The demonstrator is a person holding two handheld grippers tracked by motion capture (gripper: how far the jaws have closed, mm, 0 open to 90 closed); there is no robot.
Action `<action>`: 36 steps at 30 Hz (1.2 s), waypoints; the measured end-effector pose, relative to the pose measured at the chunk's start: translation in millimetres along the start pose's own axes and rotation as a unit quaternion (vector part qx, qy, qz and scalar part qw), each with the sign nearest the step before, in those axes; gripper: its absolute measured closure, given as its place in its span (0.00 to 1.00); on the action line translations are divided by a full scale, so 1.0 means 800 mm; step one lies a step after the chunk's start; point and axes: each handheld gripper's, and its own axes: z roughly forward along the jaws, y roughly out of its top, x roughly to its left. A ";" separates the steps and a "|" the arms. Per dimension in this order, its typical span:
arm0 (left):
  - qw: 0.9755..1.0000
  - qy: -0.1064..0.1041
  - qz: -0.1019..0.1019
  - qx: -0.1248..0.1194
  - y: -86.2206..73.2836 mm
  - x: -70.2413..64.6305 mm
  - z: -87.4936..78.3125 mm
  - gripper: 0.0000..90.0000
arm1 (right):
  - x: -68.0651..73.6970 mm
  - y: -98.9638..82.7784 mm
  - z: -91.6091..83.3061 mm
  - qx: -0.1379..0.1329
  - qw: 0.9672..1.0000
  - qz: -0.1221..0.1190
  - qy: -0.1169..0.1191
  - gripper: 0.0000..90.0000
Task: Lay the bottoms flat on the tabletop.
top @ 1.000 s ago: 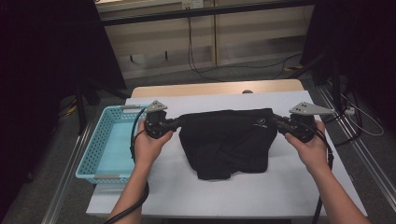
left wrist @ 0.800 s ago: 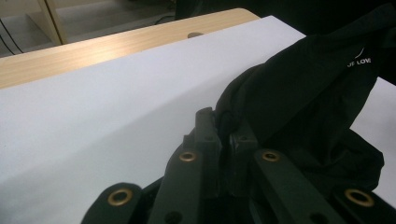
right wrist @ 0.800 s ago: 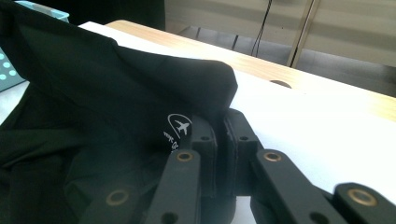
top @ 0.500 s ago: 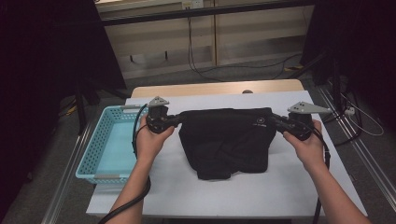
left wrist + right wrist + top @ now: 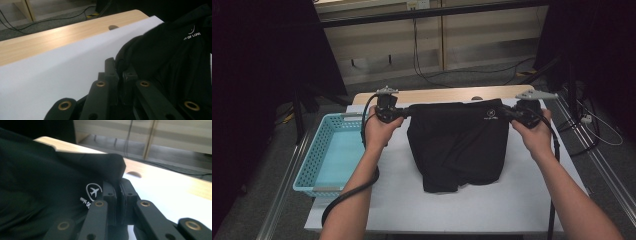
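High view: soft black garment (image 5: 457, 145) (creased) on smooth white table (image 5: 412, 200)

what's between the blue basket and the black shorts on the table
In the high view, the person's left hand and forearm, holding the left gripper, lie between the blue basket and the black shorts, over bare white table.

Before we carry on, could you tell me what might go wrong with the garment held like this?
1. Each hand-held gripper, left and right, pinches only a corner of the garment; it could slip out.
2. Its lower part is bunched on the table; creases may stay.
3. The basket sits close to the left arm.
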 end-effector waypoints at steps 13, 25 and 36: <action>0.998 0.064 -0.015 0.005 -0.011 0.013 0.062 0.27 | 0.021 0.015 0.064 0.034 0.999 -0.006 -0.033 0.37; 0.999 0.032 -0.008 0.026 -0.099 -0.027 0.038 0.18 | 0.082 -0.100 0.002 0.087 0.996 -0.025 0.024 0.29; 0.999 0.005 0.026 0.017 -0.133 -0.063 0.011 0.13 | 0.108 -0.130 -0.021 0.089 0.995 -0.019 0.045 0.23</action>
